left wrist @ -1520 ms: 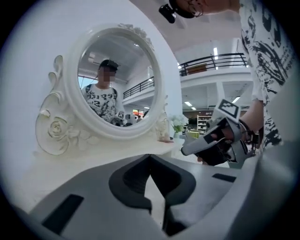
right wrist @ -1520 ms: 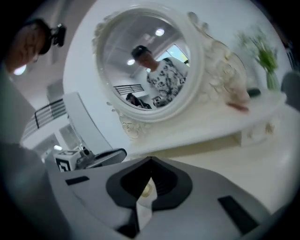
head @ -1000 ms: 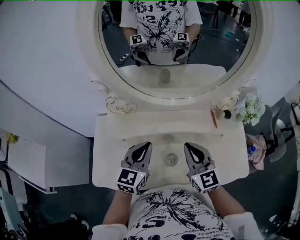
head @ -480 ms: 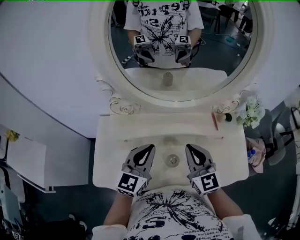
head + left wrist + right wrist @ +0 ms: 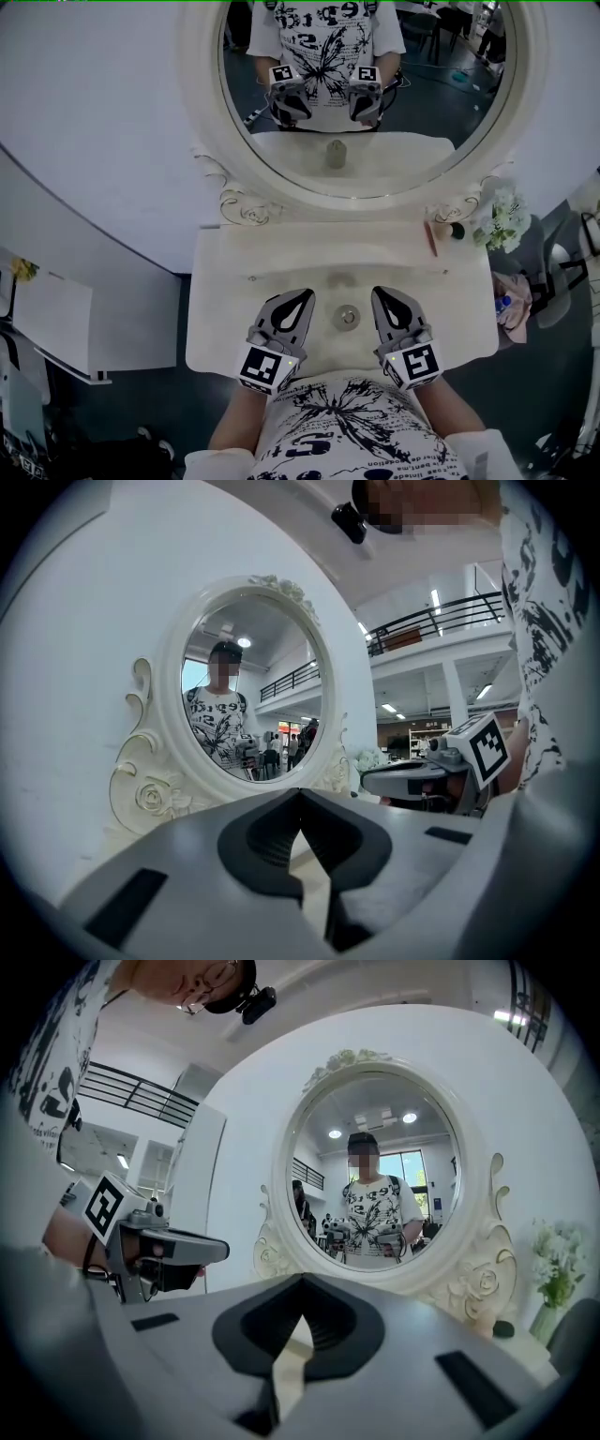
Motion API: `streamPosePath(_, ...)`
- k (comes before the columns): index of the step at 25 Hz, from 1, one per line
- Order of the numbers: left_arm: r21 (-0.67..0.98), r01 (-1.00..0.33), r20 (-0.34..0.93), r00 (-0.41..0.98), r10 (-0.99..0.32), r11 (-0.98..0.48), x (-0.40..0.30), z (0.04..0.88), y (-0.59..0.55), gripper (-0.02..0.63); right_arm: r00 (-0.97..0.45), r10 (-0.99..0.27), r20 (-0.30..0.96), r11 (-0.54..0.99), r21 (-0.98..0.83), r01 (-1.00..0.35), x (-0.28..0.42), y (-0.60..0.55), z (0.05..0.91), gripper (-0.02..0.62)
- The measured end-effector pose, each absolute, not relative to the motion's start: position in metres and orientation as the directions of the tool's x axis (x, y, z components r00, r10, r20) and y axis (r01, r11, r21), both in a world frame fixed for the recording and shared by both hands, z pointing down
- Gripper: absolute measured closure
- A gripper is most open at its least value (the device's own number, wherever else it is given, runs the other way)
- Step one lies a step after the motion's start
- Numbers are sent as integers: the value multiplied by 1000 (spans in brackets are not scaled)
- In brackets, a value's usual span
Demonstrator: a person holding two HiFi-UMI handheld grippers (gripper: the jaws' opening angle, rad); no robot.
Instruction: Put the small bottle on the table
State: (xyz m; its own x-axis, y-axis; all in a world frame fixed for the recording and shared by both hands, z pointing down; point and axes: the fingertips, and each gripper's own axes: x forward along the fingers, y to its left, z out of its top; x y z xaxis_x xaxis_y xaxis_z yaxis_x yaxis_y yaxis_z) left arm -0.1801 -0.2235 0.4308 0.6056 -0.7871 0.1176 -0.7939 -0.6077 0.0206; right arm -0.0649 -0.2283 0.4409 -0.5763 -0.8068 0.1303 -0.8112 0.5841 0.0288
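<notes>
A small pale bottle (image 5: 347, 319) stands upright on the cream vanity table (image 5: 225, 300), seen from above; its reflection (image 5: 335, 153) shows in the round mirror (image 5: 281, 202). My left gripper (image 5: 302, 296) hovers just left of the bottle and my right gripper (image 5: 382, 294) just right of it, both near the table's front edge. Both are shut with nothing between their jaws and neither touches the bottle. In the left gripper view the jaws (image 5: 300, 794) meet in front of the mirror (image 5: 248, 682). The right gripper view shows its jaws (image 5: 302, 1283) likewise closed.
At the table's back right lie a thin reddish stick (image 5: 428, 238) and a small dark round thing (image 5: 457, 230), beside a vase of white flowers (image 5: 497, 220). The mirror's carved frame (image 5: 246, 211) rises along the back edge. A white cabinet (image 5: 56, 323) stands left of the table.
The head view has shifted a little, and the left gripper has crept slightly right toward the bottle. Both grippers stay shut and the bottle has not moved.
</notes>
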Motion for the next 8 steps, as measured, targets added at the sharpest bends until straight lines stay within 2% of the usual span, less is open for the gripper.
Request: streamPosePath(8, -5, -774, 85, 631, -771, -634, -176, 425, -214, 586, -599, -789, 137, 605, 8, -796, -73, -220, 441, 578)
